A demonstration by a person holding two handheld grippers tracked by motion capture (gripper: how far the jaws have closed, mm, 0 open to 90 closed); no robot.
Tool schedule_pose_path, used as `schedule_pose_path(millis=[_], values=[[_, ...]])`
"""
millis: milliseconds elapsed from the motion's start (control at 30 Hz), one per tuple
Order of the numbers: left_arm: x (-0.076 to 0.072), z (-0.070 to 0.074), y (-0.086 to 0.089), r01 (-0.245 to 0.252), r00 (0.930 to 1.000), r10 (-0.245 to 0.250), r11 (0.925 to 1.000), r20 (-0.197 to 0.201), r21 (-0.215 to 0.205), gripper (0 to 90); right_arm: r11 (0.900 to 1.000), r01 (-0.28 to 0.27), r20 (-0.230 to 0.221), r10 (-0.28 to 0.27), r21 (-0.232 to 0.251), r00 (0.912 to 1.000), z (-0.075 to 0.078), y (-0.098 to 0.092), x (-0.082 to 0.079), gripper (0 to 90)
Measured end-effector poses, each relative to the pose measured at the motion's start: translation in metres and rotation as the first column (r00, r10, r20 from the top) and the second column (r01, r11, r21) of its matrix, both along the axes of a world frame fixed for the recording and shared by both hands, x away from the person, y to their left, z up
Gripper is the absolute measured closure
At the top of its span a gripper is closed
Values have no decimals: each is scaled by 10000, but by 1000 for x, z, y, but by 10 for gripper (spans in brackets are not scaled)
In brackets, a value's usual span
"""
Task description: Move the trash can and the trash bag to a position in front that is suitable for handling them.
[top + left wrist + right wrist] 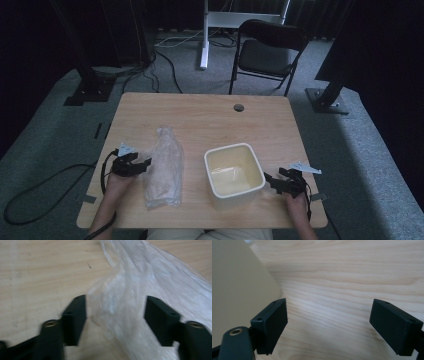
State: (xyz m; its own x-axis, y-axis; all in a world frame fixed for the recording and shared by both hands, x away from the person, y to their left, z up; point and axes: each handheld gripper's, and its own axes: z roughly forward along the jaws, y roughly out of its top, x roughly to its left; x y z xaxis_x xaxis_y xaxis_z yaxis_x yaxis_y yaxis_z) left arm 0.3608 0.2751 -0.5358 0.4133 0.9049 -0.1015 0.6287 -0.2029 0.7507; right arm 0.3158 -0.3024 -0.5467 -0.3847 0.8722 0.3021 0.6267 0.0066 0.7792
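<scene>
A crumpled clear plastic bag (163,170) lies lengthwise on the wooden table (200,115), left of a cream square tub (233,175). My left gripper (145,164) sits at the bag's left edge, pointing right. In the left gripper view the bag (140,297) spreads between and beyond the jaws of that gripper (115,315); the pads stand apart from it, so the gripper is open. My right gripper (267,179) rests just right of the tub, pointing at its wall. Its jaws (328,320) are wide open over bare wood, with the tub wall (239,290) at the left.
A dark round grommet (238,107) is set near the table's far edge. A black folding chair (267,50) stands behind the table. Cables run over the grey carpet on the left. Bare tabletop lies beyond the bag and tub.
</scene>
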Motion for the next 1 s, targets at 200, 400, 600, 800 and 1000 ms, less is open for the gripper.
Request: schedule_pose_path(millis=[200,400,600,800,1000], values=[[-39,9,12,412,9961,-364,9974,806,-584,199,9977,-333,-548,300,-598,9980,6,-5,-2,178],[-78,8,24,934,9910,-873,9940,1013,-568,196,9922,-911,-1188,806,-849,9896,10,-3,-3,254],[-84,5,28,1396,9860,-1330,9883,1001,-622,104,9855,-1604,-1171,1532,-547,9812,17,3,-4,120],[-77,-3,21,1859,9823,-1852,9822,294,-256,0,9727,-2181,-683,2130,-794,9747,24,-2,-8,121],[-76,-7,15,2135,9765,-2131,9769,335,-69,2,9731,-2150,-426,2121,-823,9763,26,-13,-16,121]])
